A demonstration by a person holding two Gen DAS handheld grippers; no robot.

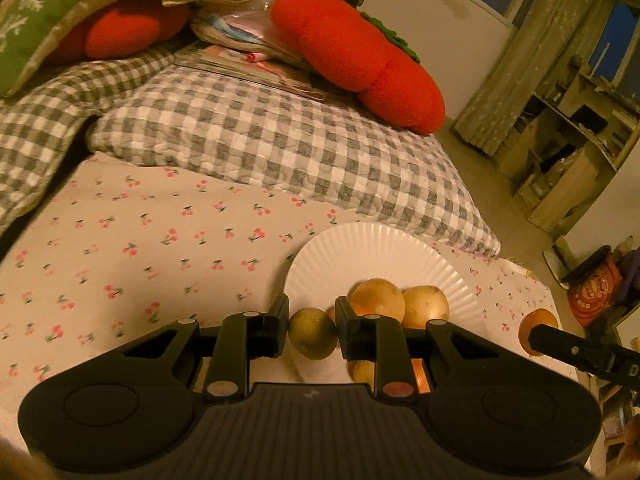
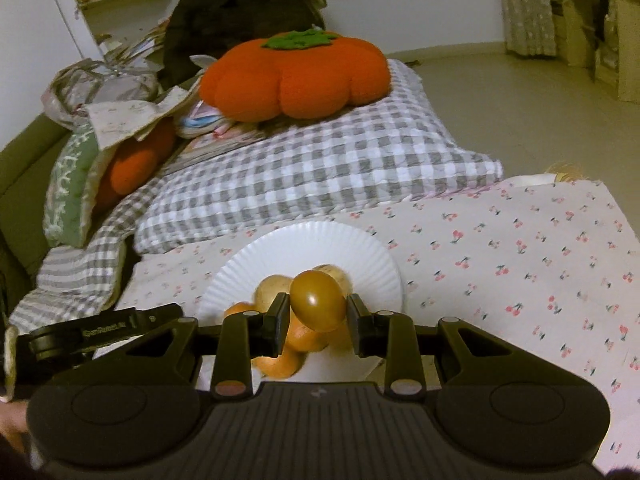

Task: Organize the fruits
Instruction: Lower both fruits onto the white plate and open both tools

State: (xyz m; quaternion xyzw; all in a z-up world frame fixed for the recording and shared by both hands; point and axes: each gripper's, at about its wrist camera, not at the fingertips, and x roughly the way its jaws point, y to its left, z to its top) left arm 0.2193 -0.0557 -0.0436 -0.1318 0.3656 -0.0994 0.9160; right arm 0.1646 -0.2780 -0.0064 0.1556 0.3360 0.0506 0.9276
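Left gripper (image 1: 312,330) around greenish fruit (image 1: 313,333) — white plate (image 1: 360,248) just beyond

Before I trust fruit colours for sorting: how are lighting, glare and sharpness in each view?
Left wrist view: dim, warm yellow cast, fisheye bending at the edges, soft overall; the green fruit looks dull. Right wrist view: whiter light, a small glare spot on the brown fruit, slight blur on the cherry-print sheet.

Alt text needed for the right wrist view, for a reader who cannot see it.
The right gripper holds a round brownish-green fruit between its fingers above a white paper plate that already carries several fruits. The plate sits on a cherry-print sheet, with a grey checked quilt and an orange pumpkin-shaped cushion behind.
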